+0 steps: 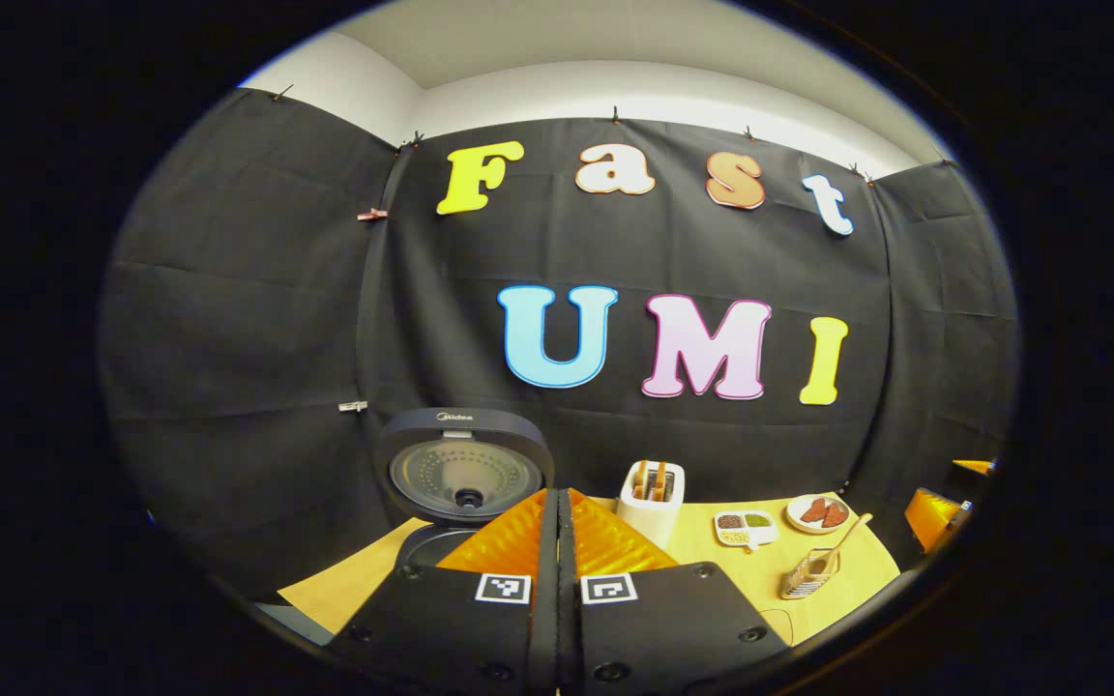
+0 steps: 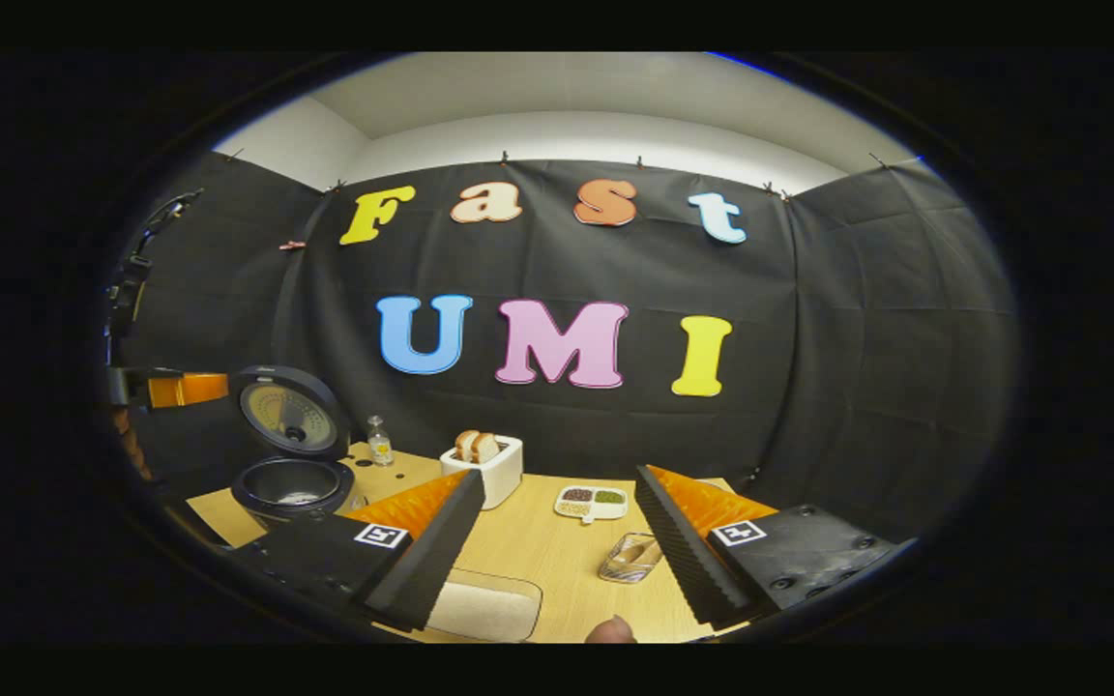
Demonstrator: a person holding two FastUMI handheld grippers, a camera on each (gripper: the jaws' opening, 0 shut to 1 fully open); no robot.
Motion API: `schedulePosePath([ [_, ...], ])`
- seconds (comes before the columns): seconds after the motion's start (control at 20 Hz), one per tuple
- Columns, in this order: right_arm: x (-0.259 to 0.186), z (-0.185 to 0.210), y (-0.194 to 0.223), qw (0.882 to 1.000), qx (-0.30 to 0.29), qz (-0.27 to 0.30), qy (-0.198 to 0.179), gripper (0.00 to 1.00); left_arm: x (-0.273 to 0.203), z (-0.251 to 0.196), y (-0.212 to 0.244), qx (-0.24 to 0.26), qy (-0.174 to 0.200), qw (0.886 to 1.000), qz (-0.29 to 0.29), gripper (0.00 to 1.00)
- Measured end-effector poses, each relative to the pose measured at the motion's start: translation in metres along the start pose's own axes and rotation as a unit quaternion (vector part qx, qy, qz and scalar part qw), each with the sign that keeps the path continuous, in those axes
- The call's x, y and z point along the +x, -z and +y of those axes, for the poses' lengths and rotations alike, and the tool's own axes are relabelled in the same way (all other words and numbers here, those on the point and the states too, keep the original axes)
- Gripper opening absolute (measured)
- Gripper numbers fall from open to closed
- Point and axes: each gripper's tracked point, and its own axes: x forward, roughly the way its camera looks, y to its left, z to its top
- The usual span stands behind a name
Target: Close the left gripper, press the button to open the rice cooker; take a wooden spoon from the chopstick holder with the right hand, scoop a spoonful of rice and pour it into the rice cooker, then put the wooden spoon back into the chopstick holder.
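The dark rice cooker stands open, its lid upright, just beyond and left of my left gripper, whose fingers are pressed together with nothing between them. The wooden spoon leans in the mesh chopstick holder at the right of the wooden table. In the right gripper view the open cooker sits far left and the holder lies between the wide-apart fingers of my right gripper, close to the right one. A pale tray that seems to hold rice lies near the left finger.
A white toaster with bread, a divided dish of grains and a small bottle stand at the back of the table. A plate of red pieces sits behind the holder. A small brown rounded thing shows at the front edge.
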Motion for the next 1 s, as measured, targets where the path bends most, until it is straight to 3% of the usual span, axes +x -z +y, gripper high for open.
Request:
schedulePosePath([
  [0.1, 0.004, -0.016, -0.004, 1.000, -0.004, -0.010, 0.017, 1.00, -0.010, -0.014, 0.002, -0.007, 0.018, 1.000, 0.002, 0.05],
  [0.25, 0.010, -0.035, 0.013, 0.999, -0.001, 0.012, 0.034, 0.98, -0.020, -0.024, 0.007, -0.024, 0.030, 0.999, 0.004, 0.05],
  [0.45, 0.012, -0.085, 0.000, 0.990, -0.083, -0.016, 0.114, 0.95, -0.028, -0.034, 0.006, -0.028, 0.039, 0.999, -0.009, 0.05],
  [0.55, 0.015, -0.084, 0.002, 0.990, -0.088, -0.018, 0.108, 0.97, -0.034, -0.039, 0.003, -0.023, 0.042, 0.999, -0.017, 0.05],
  [0.65, 0.016, -0.065, 0.008, 0.998, -0.042, -0.008, 0.056, 0.98, -0.038, -0.052, 0.001, -0.025, 0.056, 0.998, -0.027, 0.07],
  [0.7, 0.016, -0.060, 0.007, 0.999, -0.013, -0.008, 0.040, 0.98, -0.039, -0.053, 0.000, -0.023, 0.058, 0.998, -0.030, 0.02],
  [0.75, 0.018, -0.069, 0.009, 0.999, 0.000, -0.005, 0.042, 0.98, -0.041, -0.056, 0.001, -0.019, 0.061, 0.997, -0.031, 0.05],
  [1.0, 0.032, -0.092, 0.037, 0.998, 0.019, 0.039, 0.050, 0.98, -0.044, -0.072, 0.001, -0.001, 0.074, 0.997, -0.034, 0.39],
])
